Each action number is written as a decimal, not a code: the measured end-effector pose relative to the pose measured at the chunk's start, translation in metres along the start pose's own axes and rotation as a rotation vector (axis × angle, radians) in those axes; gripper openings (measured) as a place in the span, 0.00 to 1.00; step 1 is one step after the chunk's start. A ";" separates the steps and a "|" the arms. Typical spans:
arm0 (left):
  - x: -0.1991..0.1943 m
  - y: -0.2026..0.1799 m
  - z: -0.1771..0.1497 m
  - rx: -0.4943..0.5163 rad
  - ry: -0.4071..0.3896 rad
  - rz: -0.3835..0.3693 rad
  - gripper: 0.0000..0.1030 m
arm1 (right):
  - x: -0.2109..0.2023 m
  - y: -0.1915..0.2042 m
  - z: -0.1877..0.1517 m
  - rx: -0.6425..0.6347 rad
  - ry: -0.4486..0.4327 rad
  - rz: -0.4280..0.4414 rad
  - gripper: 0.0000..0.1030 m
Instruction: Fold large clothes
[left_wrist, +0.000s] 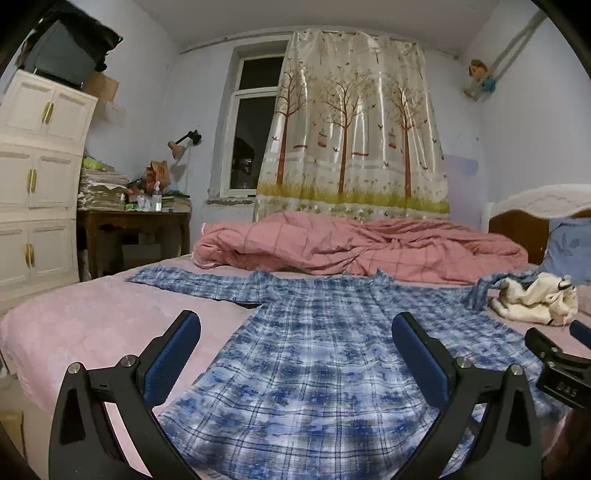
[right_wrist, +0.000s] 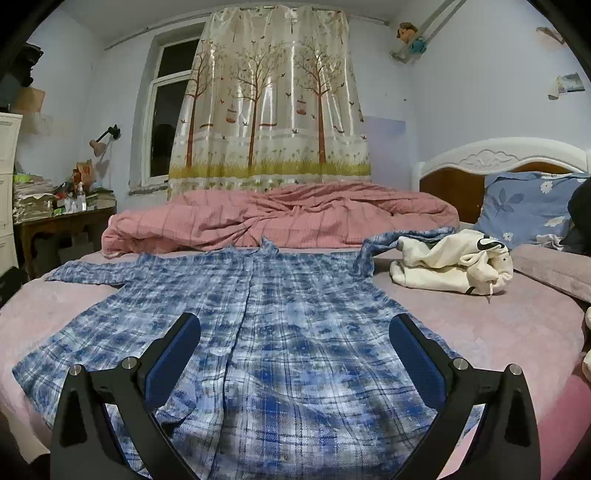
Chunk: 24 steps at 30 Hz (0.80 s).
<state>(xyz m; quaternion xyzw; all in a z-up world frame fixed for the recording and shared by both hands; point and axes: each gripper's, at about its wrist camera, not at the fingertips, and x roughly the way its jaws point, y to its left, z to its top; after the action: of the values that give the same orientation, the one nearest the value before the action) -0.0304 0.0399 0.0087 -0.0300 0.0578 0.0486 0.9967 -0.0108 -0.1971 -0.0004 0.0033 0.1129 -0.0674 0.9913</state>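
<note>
The left gripper (left_wrist: 295, 347) and the right gripper (right_wrist: 294, 345) are hovering with jaws apart, holding nothing, above the hem of the blue-and-white plaid cotton shirt (right_wrist: 266, 332), which is lying flat on the pink bed sheet (right_wrist: 480, 325). Folding seems not yet begun; next each gripper should pinch a side edge. Farther away, the crumpled cream sweatshirt (right_wrist: 443, 266) is covering one sleeve, and the pink checked quilt (right_wrist: 280, 218) is lying behind.
</note>
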 end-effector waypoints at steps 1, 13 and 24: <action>0.000 -0.003 -0.001 0.001 -0.004 -0.001 1.00 | 0.000 0.000 0.000 -0.003 0.007 0.013 1.00; 0.007 -0.018 -0.005 0.012 0.006 -0.039 1.00 | 0.004 -0.008 -0.003 0.034 0.061 0.038 1.00; 0.003 -0.022 -0.005 0.030 0.028 -0.053 1.00 | 0.005 -0.015 0.000 0.044 0.049 0.085 1.00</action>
<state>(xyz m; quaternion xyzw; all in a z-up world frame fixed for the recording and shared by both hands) -0.0261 0.0180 0.0050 -0.0173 0.0715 0.0208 0.9971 -0.0086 -0.2126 -0.0016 0.0317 0.1352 -0.0274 0.9899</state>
